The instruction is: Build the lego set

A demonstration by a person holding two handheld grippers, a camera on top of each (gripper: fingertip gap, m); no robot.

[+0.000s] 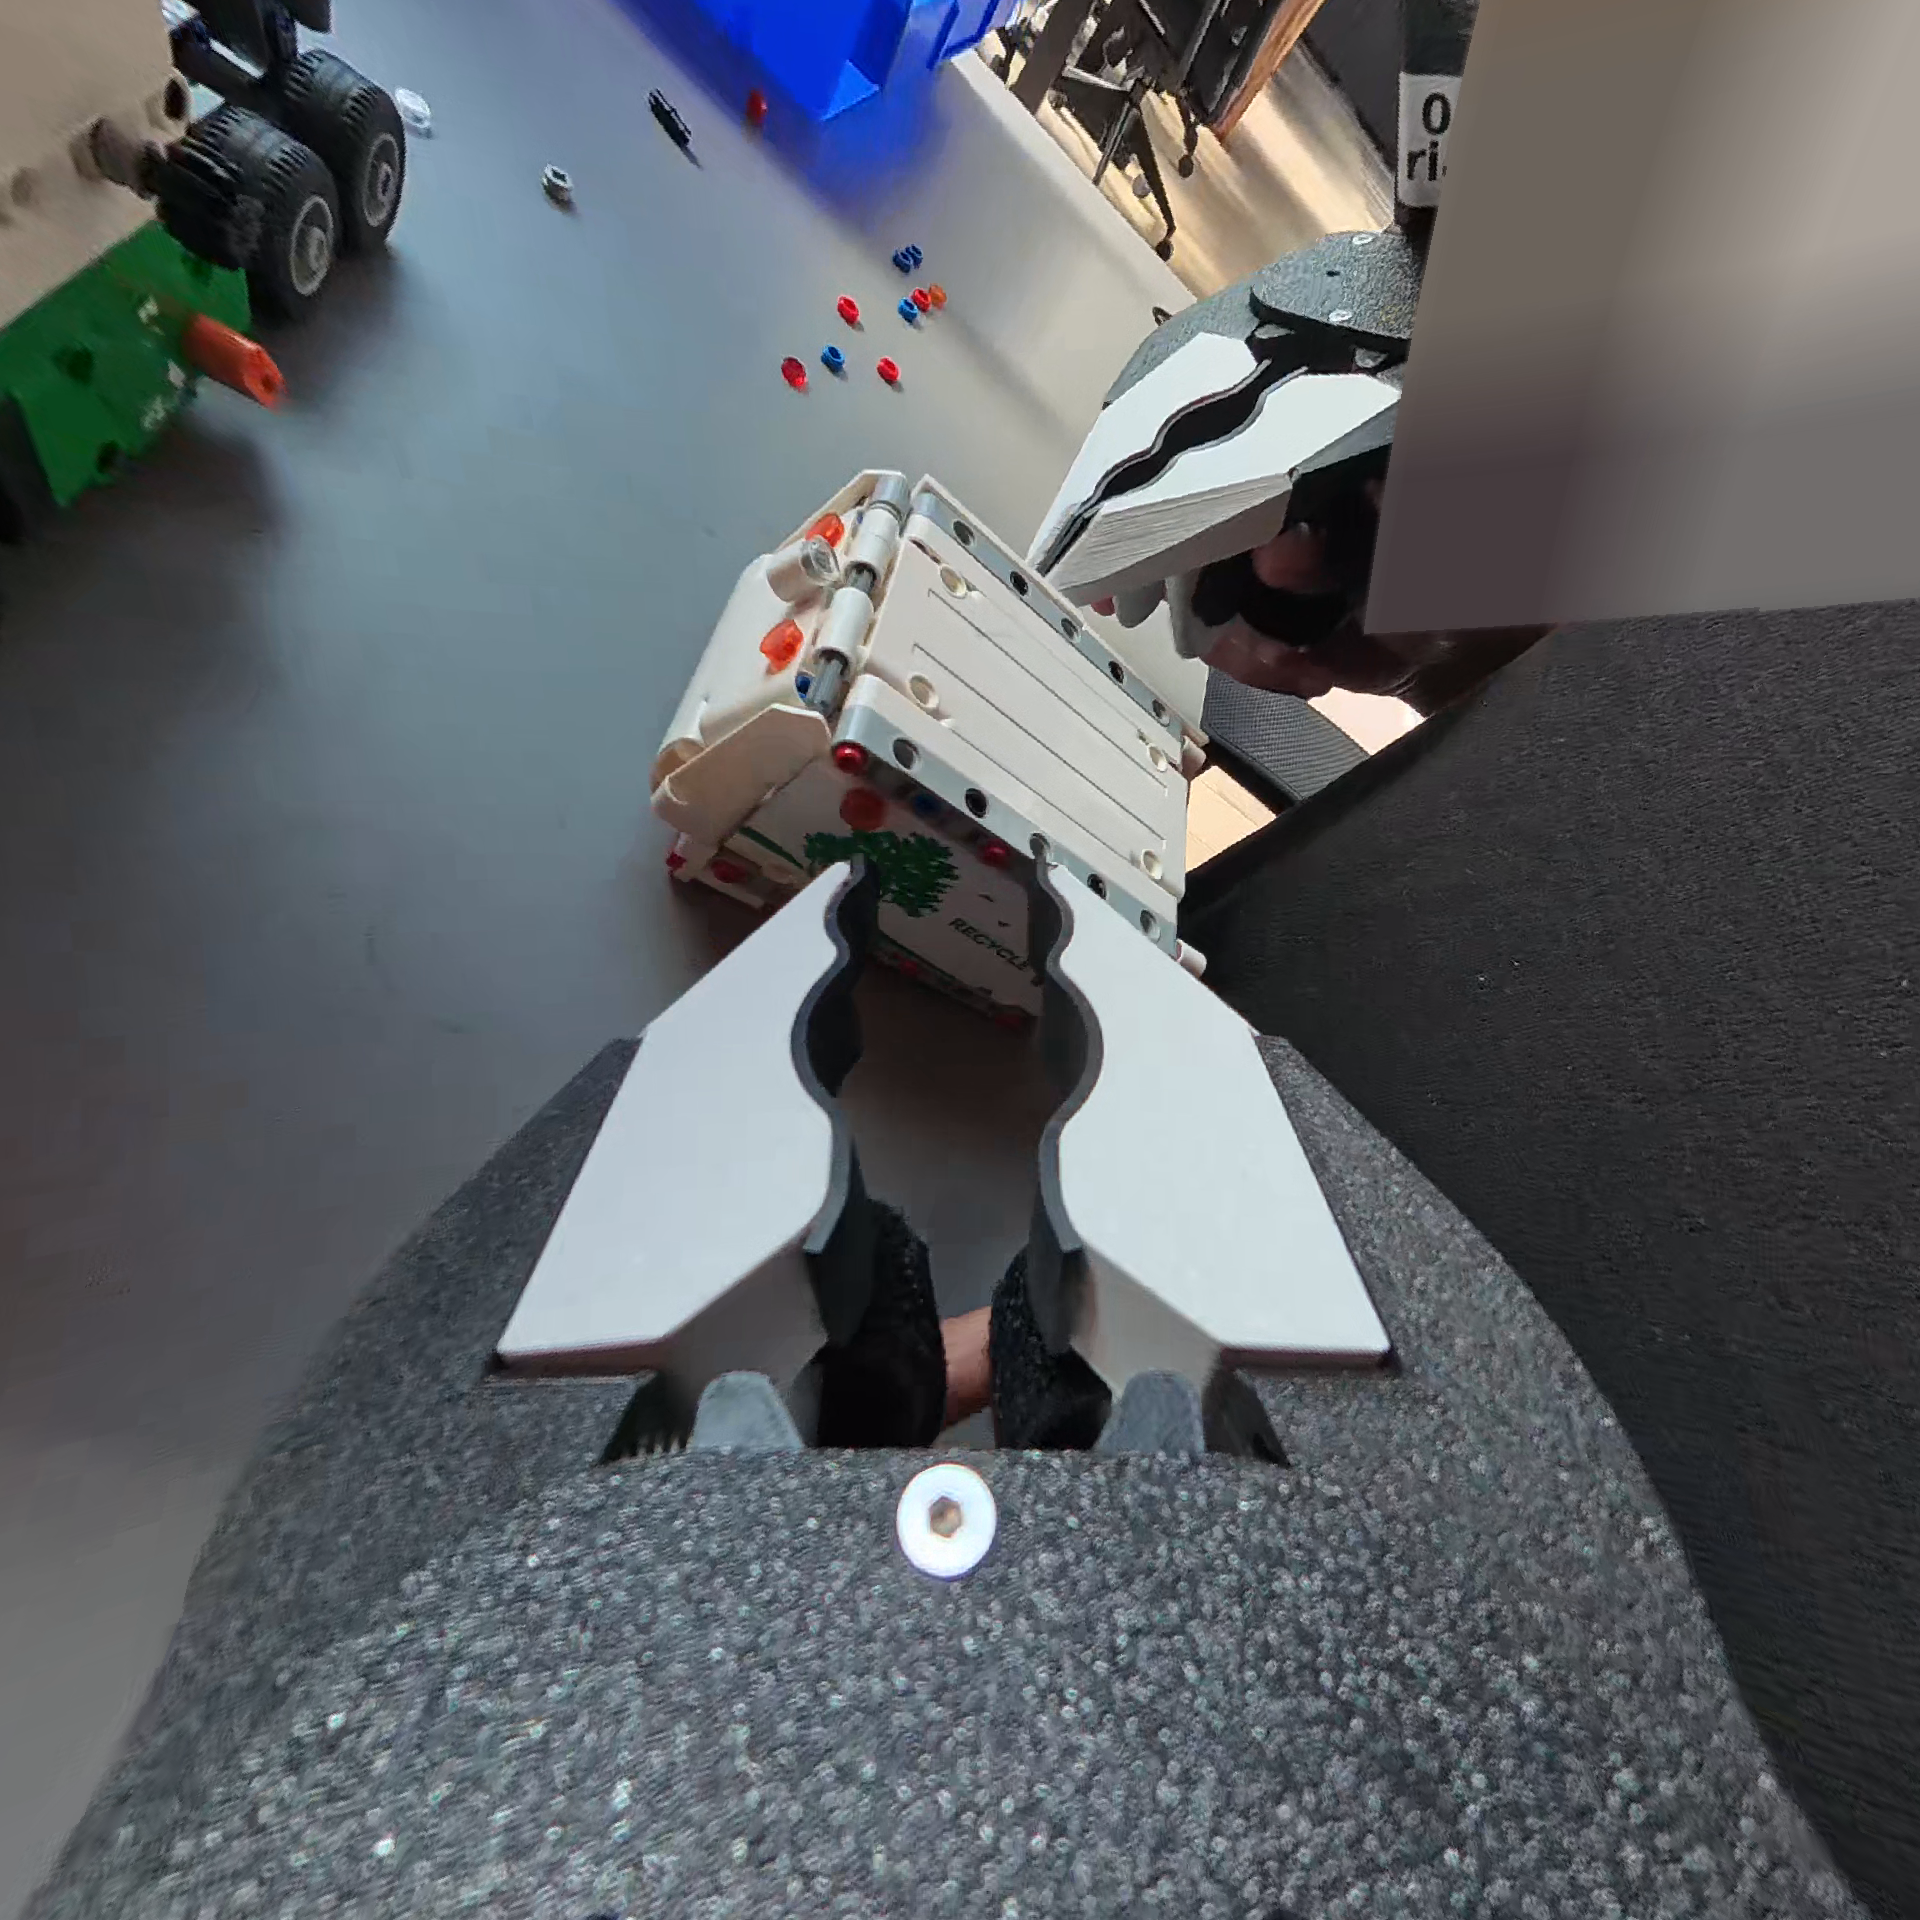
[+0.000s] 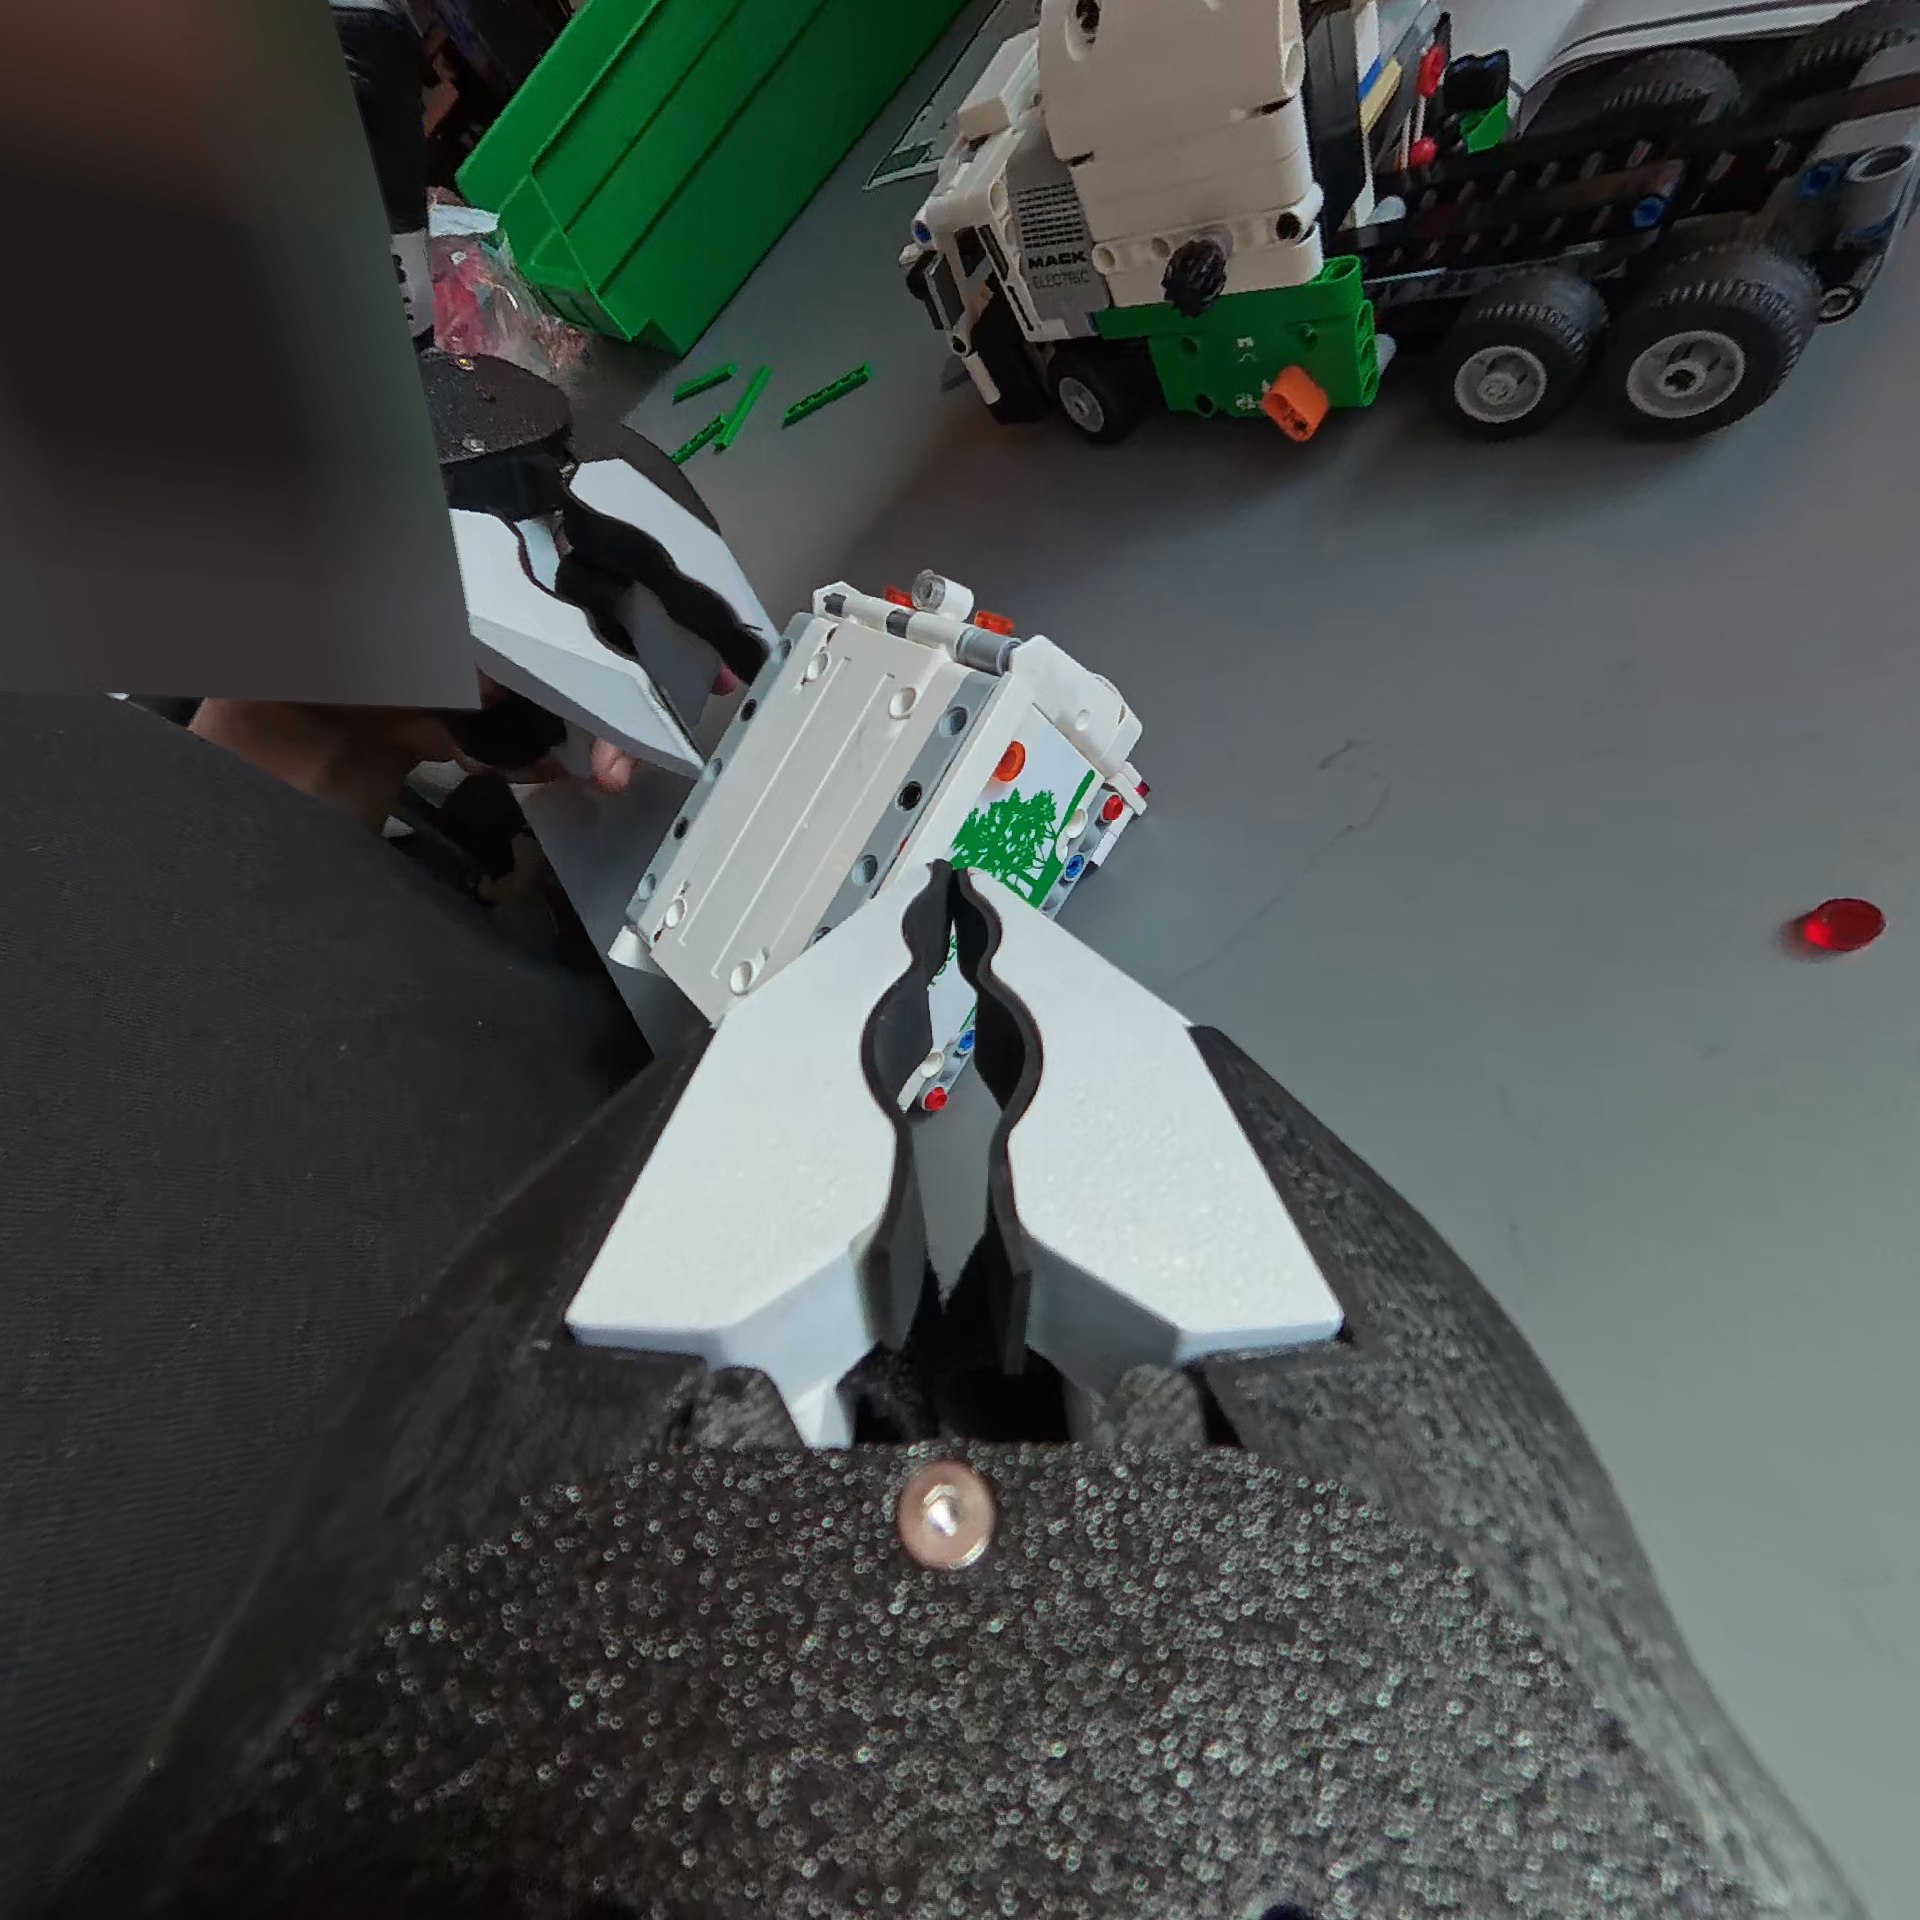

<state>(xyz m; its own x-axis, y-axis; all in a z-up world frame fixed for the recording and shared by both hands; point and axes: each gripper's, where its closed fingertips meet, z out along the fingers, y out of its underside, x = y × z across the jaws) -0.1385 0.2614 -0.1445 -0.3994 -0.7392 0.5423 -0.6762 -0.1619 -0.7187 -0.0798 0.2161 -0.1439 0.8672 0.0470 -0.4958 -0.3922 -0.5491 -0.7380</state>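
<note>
Left tool [image 1: 945,883]: fingers spread, tips just at the box's decorated side; gripping nothing
Right tool [image 2: 954,878]: fingers pressed nearly together, empty; tips near the box's edge
White lego box [image 2: 831,790]: tilted on the grey counter [image 2: 1455,727], near its edge
Truck [image 2: 1299,260]: well apart; waiting for the box
Doing it well: probably clamp both side walls squarely; lift level; avoid the hinged flap [image 1: 748,665]

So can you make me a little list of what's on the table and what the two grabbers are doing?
left gripper: open, close to the box's tree side
right gripper: shut, empty, at the box's other tree side
white box: tilted, near table edge
truck: unfinished, farther back
loose pieces: small red and blue ones scattered
green bin: behind, on table
</note>
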